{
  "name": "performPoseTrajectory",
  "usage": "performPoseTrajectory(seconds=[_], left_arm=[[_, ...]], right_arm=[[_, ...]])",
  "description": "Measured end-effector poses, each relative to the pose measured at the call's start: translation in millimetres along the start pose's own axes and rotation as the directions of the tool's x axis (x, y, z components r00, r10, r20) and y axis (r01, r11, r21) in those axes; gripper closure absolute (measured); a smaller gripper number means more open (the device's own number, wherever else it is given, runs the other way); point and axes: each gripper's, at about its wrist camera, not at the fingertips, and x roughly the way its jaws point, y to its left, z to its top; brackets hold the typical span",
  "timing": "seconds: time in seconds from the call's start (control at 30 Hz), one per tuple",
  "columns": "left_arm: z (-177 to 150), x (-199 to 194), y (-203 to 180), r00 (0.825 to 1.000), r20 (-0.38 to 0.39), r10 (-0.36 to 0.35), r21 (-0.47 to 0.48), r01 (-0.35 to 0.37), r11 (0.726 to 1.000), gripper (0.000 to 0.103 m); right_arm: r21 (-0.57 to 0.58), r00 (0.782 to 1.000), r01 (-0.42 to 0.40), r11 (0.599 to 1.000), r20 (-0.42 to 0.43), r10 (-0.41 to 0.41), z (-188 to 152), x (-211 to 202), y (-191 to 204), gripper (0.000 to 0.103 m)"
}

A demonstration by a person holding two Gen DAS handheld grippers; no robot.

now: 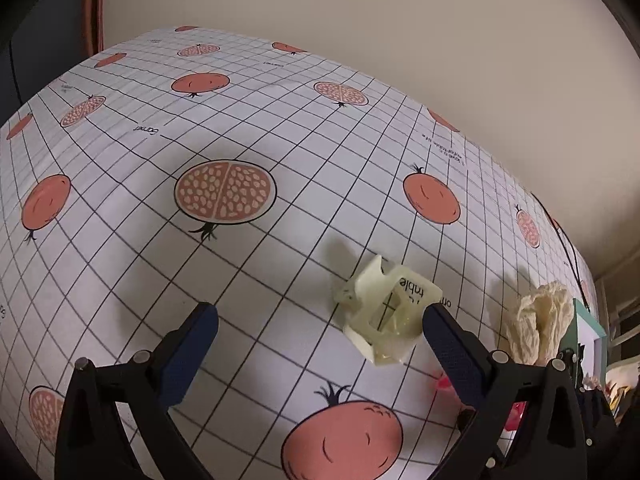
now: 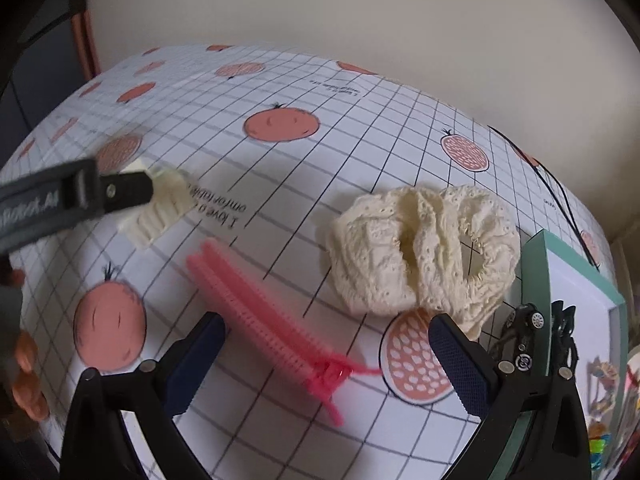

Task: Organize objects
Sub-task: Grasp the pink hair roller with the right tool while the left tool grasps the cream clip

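My left gripper (image 1: 320,320) hangs wide open over the pomegranate-print tablecloth (image 1: 120,264), holding nothing; the cream hair claw clip (image 1: 386,312) lies on the cloth just inside its right finger. My right gripper (image 2: 326,340), equally spread and empty, frames the pink comb clip (image 2: 264,316) lying between its fingers. The cream lace scrunchie (image 2: 424,256) sits beyond, beside the teal-edged box (image 2: 538,272).
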Motion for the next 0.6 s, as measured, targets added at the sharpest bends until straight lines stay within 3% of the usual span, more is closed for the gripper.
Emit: performPoseTrajectory(seconds=[0.27,0.4,0.6], left_arm=[[5,7,-18,1.0,-0.004,-0.017,0.051,0.017,0.999,0.001],[4,11,-28,1.0,-0.016,-0.019,0.072,0.02,0.997,0.001],[5,16,-35,1.0,-0.019,-0.022,0.089,0.023,0.996,0.001]], right_arm=[[0.078,0.999,-0.038,0.996,0.0,0.038,6,-4,-19,0.0],[0.124,0.992,-0.124,0.985,0.006,0.124,8,-13,-34,0.0],[0.153,0.984,-0.172,0.973,-0.015,0.176,4,-15,-43,0.0]])
